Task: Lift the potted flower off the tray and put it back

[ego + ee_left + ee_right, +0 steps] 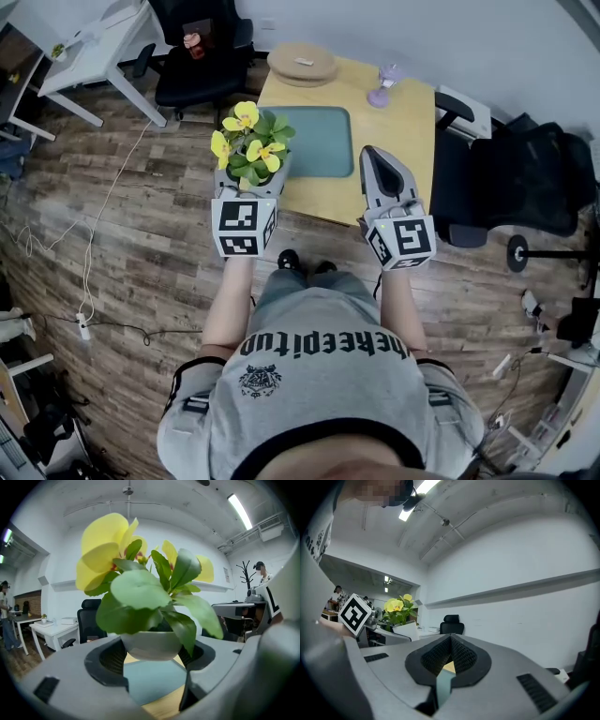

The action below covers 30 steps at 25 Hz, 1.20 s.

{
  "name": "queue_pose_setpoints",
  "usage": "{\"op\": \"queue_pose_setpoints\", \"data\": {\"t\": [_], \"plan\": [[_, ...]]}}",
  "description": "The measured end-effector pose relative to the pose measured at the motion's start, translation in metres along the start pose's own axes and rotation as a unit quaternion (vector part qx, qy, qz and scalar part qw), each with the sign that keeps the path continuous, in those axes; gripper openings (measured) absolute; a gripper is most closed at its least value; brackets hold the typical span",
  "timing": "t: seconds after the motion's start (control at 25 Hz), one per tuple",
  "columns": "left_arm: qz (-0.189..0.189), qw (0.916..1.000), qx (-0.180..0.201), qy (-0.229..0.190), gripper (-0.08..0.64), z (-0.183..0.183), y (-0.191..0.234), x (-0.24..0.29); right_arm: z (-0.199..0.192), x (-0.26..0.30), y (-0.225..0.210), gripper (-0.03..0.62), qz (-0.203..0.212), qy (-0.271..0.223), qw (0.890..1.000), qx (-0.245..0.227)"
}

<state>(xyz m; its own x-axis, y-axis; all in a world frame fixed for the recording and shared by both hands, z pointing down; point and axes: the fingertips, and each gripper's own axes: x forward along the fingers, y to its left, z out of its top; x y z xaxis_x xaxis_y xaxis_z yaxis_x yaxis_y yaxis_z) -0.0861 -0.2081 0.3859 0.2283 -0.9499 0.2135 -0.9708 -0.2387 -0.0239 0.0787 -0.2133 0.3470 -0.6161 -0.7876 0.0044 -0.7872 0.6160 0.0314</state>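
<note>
The left gripper (pixel 247 195) is clamped on the pot (pixel 151 645), its ribbed pads (pixel 111 657) pressing the pot's two sides. The pot is pale grey and upright, and it carries the flower (pixel 246 139), which has yellow blooms above broad green leaves. In the left gripper view the pot's rounded base hangs clear above the tray (pixel 152 679), with a gap of air between them. From the head view the pot is held just left of the tray (pixel 321 141), over the near left edge of the table (pixel 405 131) and partly over the floor (pixel 141 234).

The tray is a flat teal rectangle with nothing on it, lying on the wooden table. The right gripper (pixel 368 154) hovers just right of the tray and points away from the person. Its jaws are pressed together at the tips and grip nothing; through the small slit below the tips a bit of table and tray shows.

At the far side of the table lie a round wooden board (pixel 302 64) and, near it, a small lilac object (pixel 384 86) that cannot be made out. A black chair (pixel 525 183) stands right of the table, and a white desk (pixel 94 47) stands well apart at the far left.
</note>
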Motion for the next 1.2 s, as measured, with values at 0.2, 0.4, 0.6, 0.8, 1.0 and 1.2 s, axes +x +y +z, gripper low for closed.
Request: {"op": "queue_pose_setpoints", "data": {"t": [0.2, 0.4, 0.6, 0.8, 1.0, 1.2], "plan": [[-0.006, 0.9999, 0.008, 0.003, 0.336, -0.005, 0.004, 0.012, -0.002, -0.003, 0.001, 0.002, -0.01, 0.004, 1.0, 0.001], [-0.014, 0.9998, 0.008, 0.01, 0.336, -0.013, 0.01, 0.026, -0.006, -0.003, 0.002, 0.002, -0.02, 0.01, 1.0, 0.002], [-0.024, 0.9995, 0.006, 0.02, 0.336, -0.028, 0.011, 0.045, -0.012, -0.005, -0.002, 0.002, -0.031, 0.018, 0.999, 0.001], [-0.037, 0.9984, 0.002, 0.042, 0.336, -0.05, 0.011, 0.065, -0.019, -0.003, -0.006, 0.002, -0.042, 0.027, 0.999, 0.002], [-0.045, 0.9971, 0.003, 0.061, 0.336, -0.068, 0.013, 0.082, -0.023, -0.001, -0.01, 0.002, -0.053, 0.036, 0.998, 0.003], [-0.054, 0.9951, 0.009, 0.082, 0.336, -0.09, 0.013, 0.103, -0.03, 0.0, -0.015, 0.002, -0.063, 0.045, 0.997, 0.002]]}}
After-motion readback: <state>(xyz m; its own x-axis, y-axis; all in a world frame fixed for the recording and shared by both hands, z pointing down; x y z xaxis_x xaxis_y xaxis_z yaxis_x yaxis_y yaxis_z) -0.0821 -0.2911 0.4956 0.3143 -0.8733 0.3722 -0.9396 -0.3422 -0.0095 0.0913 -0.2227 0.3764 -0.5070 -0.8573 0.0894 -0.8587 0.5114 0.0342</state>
